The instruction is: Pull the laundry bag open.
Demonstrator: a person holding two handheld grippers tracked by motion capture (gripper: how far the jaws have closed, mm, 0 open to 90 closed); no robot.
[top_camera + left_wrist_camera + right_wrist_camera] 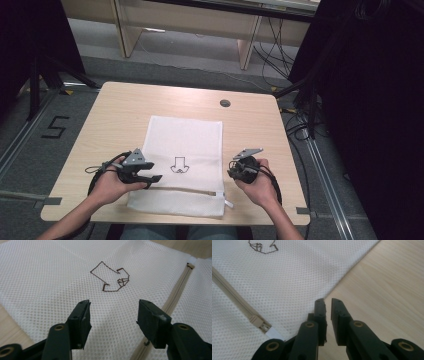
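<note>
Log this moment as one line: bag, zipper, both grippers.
mesh bag: flat on table | zipper: closed | left gripper: open above bag | right gripper: nearly shut, empty, at bag edge

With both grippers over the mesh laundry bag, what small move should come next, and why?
Probably shift the right gripper onto the zipper pull. Its jaws are nearly closed on nothing at the edge of the mesh laundry bag, with the pull just beside them. The left gripper hangs open over the mesh near the zipper, placed to pin the bag.
</note>
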